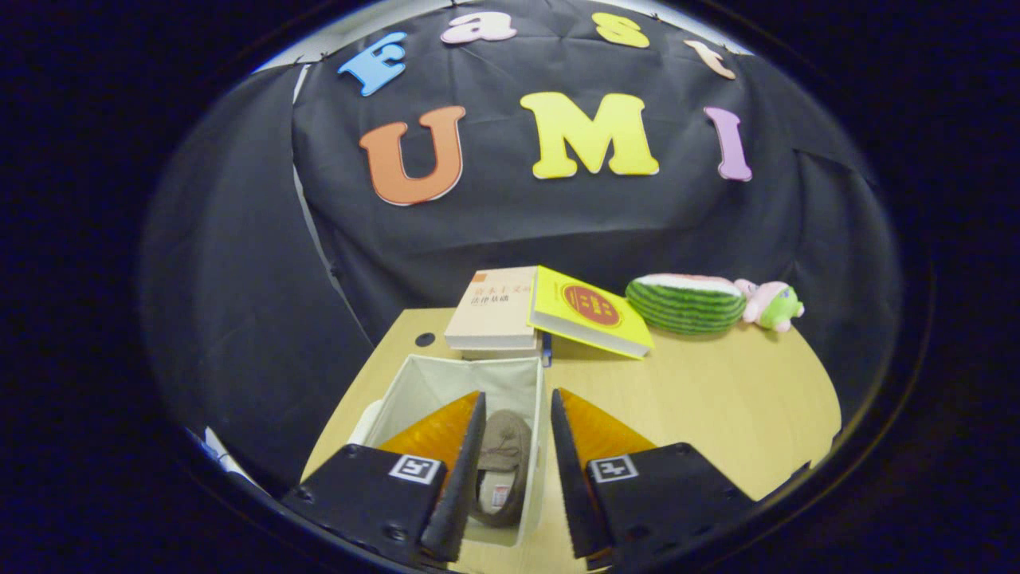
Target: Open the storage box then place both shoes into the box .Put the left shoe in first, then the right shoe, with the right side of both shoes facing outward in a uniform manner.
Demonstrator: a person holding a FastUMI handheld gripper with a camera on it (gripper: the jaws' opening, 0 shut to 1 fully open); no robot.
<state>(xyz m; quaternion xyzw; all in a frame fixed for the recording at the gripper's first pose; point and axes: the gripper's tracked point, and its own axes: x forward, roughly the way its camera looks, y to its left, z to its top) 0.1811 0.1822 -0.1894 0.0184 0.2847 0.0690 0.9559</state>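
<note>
A tan shoe [502,466] is seen lying inside the open fabric storage box [434,383], its toe pointing away from the fingers and its pale insole turned up toward them. The shoe is framed in the gap between the two fingers, below them, and is not touched by either. The gripper [516,410] is held above the box with its fingers spread apart and nothing clamped between them; one fingertip hangs over the box's interior, the other over the box's near wall and the desk just beside it. The box stands on a light wooden desk [717,406].

Just beyond the box, two books are set: a beige book [492,311] lying flat, and a yellow book [594,311] propped at a tilt with one edge resting on the beige one. Something small and blue [546,349] is tucked under the yellow book's lower edge; what it is cannot be told. Farther beyond the fingers, a watermelon-slice plush [687,303] lies on the desk, with a small pink and green plush toy [771,304] touching its far end.
</note>
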